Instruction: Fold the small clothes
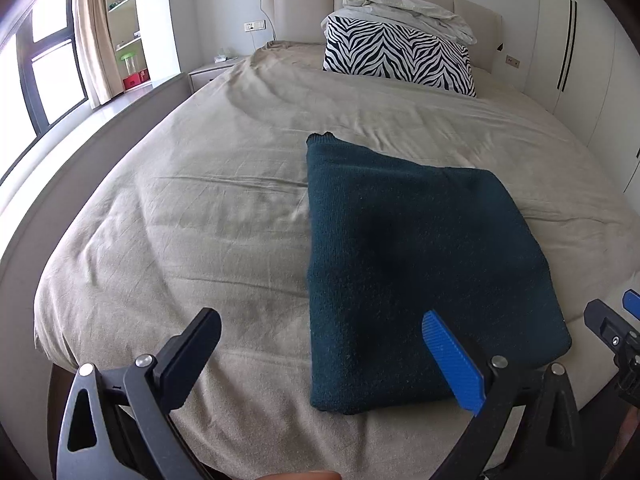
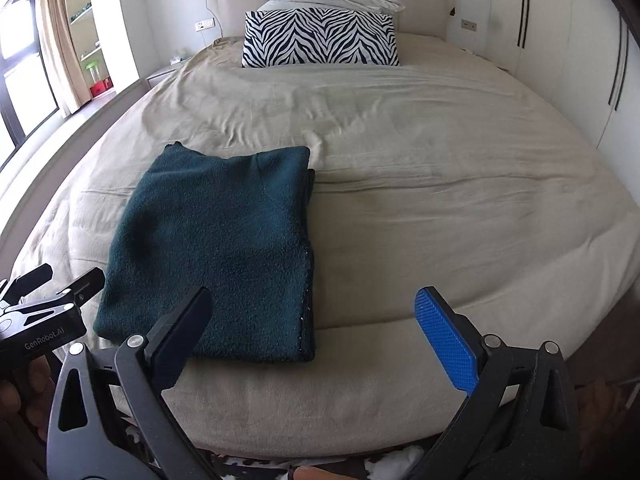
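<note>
A dark teal knitted garment lies folded into a flat rectangle on the beige bed sheet, near the foot of the bed. It also shows in the right wrist view. My left gripper is open and empty, held above the garment's near left edge. My right gripper is open and empty, held above the garment's near right corner and the bare sheet. Each gripper shows at the edge of the other's view: the right one and the left one.
A zebra-striped pillow and a bundled pale duvet sit at the upholstered headboard. A nightstand, shelves and a window are to the left, white wardrobes to the right. The bed's foot edge is just below the grippers.
</note>
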The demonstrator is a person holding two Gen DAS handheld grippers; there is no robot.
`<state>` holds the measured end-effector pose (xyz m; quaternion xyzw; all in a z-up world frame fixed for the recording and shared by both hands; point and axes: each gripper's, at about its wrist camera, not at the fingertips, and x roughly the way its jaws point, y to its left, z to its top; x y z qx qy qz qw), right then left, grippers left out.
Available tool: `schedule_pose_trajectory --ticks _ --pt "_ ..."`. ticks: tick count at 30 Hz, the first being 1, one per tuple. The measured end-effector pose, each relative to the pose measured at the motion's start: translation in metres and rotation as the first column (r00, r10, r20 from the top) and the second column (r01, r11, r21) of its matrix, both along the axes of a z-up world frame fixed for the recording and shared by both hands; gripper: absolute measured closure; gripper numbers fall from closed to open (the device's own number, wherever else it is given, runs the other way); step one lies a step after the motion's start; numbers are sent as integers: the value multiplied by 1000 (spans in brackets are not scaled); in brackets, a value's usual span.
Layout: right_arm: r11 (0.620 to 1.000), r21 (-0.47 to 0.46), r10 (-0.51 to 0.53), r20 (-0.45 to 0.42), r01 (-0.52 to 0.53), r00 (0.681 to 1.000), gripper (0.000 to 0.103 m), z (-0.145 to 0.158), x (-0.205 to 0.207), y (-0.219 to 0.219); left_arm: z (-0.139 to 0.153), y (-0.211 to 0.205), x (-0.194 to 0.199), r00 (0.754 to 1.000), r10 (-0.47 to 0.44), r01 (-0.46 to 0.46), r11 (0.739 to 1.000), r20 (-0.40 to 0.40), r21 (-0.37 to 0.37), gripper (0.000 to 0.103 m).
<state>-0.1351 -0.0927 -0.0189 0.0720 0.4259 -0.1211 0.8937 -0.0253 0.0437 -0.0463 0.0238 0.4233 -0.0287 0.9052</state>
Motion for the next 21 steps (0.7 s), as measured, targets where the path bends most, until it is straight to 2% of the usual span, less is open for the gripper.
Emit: schedule_pose_trajectory --ticks 7,21 --pt "1000 -7 4 -46 -5 999 0 -19 5 3 -6 1 3 1000 2 -2 1000 -15 4 0" --pt "1000 -2 2 -57 -2 998 0 -21 5 4 -11 1 4 1000 3 -3 1000 -30 -6 0"
